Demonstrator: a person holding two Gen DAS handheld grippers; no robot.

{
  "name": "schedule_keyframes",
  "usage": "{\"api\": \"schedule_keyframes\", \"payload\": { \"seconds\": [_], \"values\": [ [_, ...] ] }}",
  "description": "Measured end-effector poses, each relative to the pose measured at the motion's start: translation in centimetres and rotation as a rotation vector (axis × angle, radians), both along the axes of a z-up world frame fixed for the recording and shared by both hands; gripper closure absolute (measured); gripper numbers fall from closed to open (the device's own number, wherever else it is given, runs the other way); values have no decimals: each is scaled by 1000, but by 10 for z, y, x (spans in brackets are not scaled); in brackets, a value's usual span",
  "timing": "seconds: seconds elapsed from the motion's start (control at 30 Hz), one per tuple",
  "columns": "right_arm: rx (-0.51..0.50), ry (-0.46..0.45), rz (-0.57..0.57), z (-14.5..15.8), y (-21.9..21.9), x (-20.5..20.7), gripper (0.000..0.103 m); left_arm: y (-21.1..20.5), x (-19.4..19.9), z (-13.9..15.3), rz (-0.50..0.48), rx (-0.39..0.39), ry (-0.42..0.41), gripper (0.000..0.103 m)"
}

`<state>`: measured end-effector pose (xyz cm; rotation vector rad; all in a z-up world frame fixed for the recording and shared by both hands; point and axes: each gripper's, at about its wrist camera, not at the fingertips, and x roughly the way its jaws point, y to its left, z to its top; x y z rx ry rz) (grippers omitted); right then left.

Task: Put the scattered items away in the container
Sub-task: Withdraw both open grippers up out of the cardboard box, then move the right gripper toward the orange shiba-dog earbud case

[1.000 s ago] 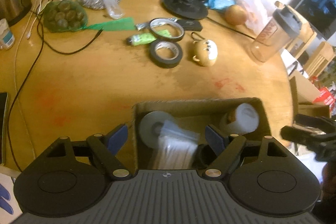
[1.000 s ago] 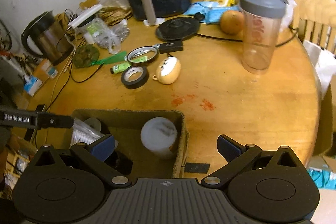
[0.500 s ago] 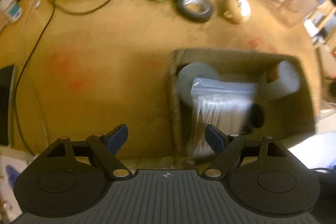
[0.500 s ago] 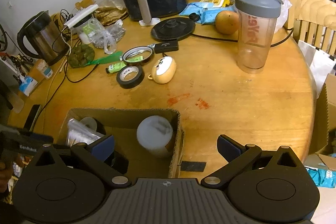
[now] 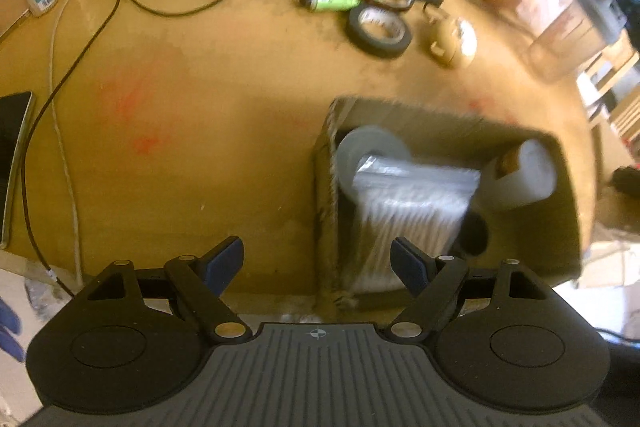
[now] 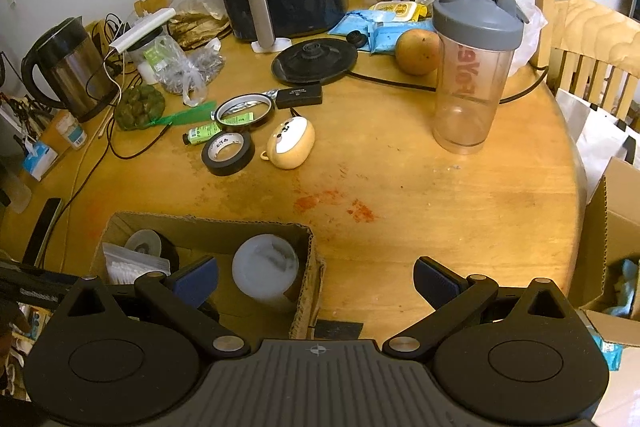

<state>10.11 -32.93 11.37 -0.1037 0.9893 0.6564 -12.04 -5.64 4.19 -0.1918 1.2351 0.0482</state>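
The left gripper point(image 5: 318, 261) hangs over the near edge of the table point(image 5: 200, 131), fingers spread wide and empty, above the left wall of the cardboard box point(image 5: 325, 187). The right gripper point(image 6: 316, 277) is likewise spread and empty, over the box's point(image 6: 308, 259) right wall. Inside lie a white jar point(image 6: 265, 271) and a bag of cotton swabs point(image 5: 412, 203). Farther out, a black tape roll point(image 6: 227, 153) and a dog-shaped case point(image 6: 291, 143) lie on the table.

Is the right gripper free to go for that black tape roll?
Probably yes: the right gripper is open and empty, and bare wooden table lies before the black tape roll, beyond the cardboard box.
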Motion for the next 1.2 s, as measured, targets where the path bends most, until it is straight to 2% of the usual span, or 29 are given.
{"api": "schedule_keyframes", "payload": {
  "seconds": [0.2,0.47,0.7,0.9,1.2],
  "values": [
    [-23,-5,23,-2,0,12,0,-10,9,21,0,-29,-93,22],
    [-17,-10,45,-5,4,45,0,-23,28,27,1,-5,-110,22],
    [-31,5,109,-19,12,71,0,-28,34,47,-8,-36,-175,22],
    [-28,11,195,-28,29,91,0,-41,44,61,-14,-20,-211,22],
    [-38,-9,368,-44,67,119,0,-47,47,63,35,-10,-202,22]
  ]
}}
